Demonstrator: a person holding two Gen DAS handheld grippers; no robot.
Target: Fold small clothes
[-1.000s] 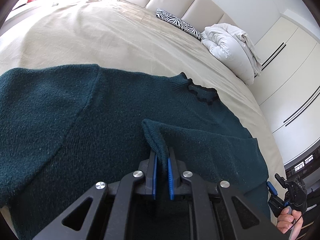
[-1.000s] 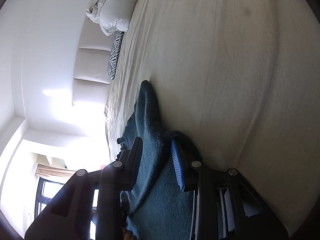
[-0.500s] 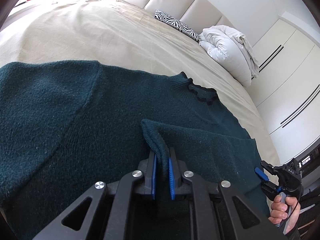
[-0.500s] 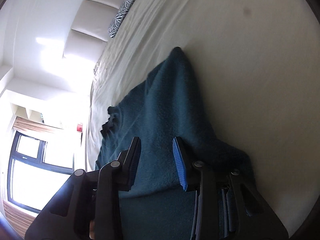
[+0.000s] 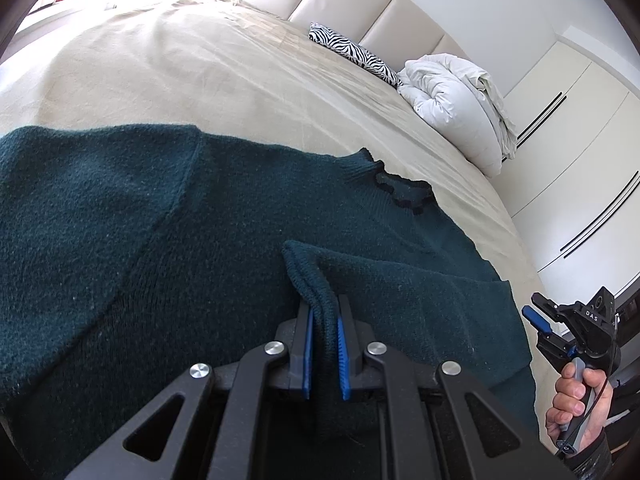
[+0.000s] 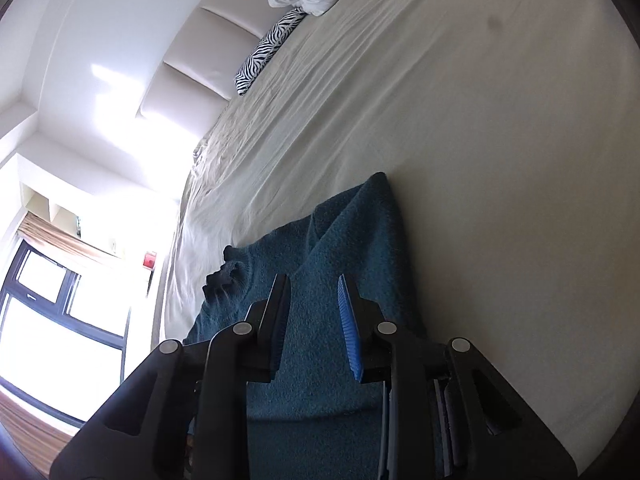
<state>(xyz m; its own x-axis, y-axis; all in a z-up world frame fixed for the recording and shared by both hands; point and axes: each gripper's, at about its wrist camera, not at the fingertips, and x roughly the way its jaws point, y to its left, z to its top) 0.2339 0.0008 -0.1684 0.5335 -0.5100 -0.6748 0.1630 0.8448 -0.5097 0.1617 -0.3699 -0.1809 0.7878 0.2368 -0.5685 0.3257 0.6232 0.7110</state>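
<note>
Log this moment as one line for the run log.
left gripper: shut on sweater cuff | right gripper: open, empty | dark teal sweater: flat on bed

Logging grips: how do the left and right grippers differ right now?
The left gripper is shut on a sweater fold; the right gripper is open, gripping nothing. The left is centred over the sweater; the right sits at its edge. Both have blue pads.

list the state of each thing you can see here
left gripper: shut on a raised fold of the sweater
right gripper: open, holding nothing
sweater: spread on the bed, one edge folded over
duvet: bundled up by the headboard
zebra pillow: lying flat
</note>
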